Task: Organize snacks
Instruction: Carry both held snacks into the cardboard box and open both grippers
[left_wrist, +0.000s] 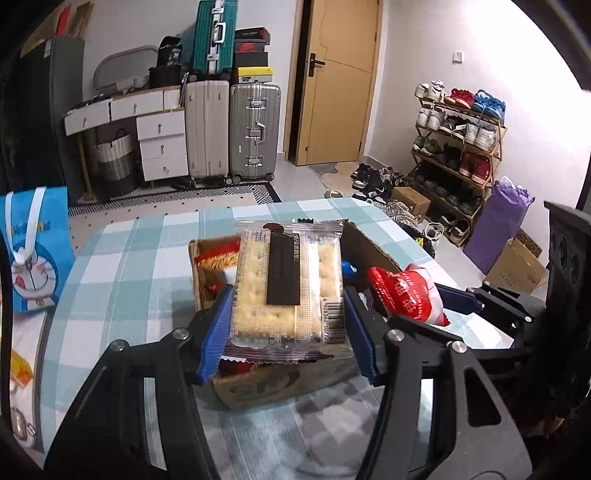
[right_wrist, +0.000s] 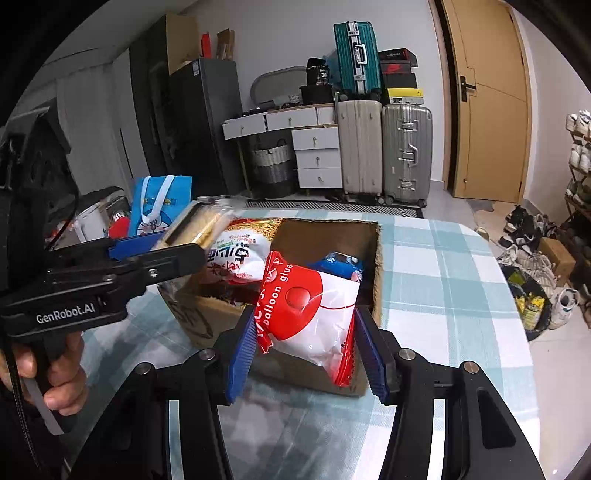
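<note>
- While the left hand-held gripper (left_wrist: 288, 325) reached forward over the checked desk (left_wrist: 129, 280), its blue pads pinched a clear-wrapped cracker pack (left_wrist: 288, 291) from both sides, holding it above the open cardboard box (left_wrist: 255, 387).
- Just to the right, the right hand-held gripper (right_wrist: 304, 350) clamped a red-and-white bag (right_wrist: 310, 314) printed "balloon glue", its blue pads pressed against the bag's two edges.
- That bag hung over the near right part of the box, with its lower end in front of the box's near wall (right_wrist: 325, 380).
- Inside the box lay an orange-and-white snack bag (right_wrist: 240, 254) toward the left and a blue packet (right_wrist: 340, 266) toward the back right, partly hidden behind the red bag.
- A bare hand (right_wrist: 55, 373) gripped the black handle of the left tool at the left of the right wrist view.
- Beyond the desk's left edge stood a blue cartoon tote bag (left_wrist: 33, 254).
- Farther back, two pale suitcases (left_wrist: 232, 133) stood upright against the wall with a teal suitcase (left_wrist: 214, 35) stacked above them, beside white drawers (left_wrist: 162, 147).
- A wooden door (left_wrist: 340, 81) stood at the far wall, and a shoe rack (left_wrist: 458, 147) filled the right corner.
</note>
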